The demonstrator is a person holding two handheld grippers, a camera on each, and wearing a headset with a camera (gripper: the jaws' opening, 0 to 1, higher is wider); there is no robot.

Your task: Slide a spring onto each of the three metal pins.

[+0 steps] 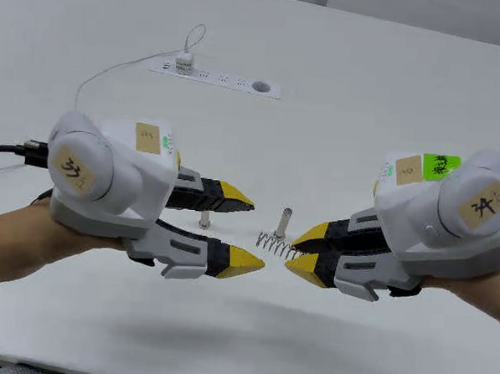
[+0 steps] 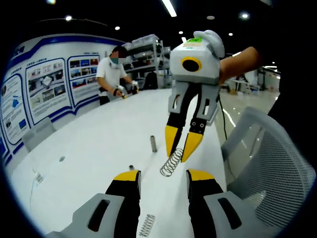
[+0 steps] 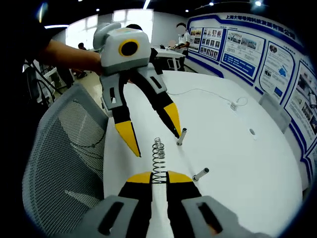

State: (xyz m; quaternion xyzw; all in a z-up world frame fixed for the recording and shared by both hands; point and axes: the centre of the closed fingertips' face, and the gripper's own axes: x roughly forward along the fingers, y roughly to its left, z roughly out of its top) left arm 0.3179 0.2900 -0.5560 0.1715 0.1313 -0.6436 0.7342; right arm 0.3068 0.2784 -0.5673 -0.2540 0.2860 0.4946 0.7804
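Right tool [image 1: 290,252] clenched on a thin, silvery coil spring [image 1: 273,243] — left tool [image 1: 258,233] released, jaws apart

The white tabletop [image 1: 365,67] carries a power strip [image 1: 218,76] with its cord [image 1: 114,67], a tall pin [image 1: 284,222], a short pin [image 1: 204,221] and a loose spring [image 2: 147,225].
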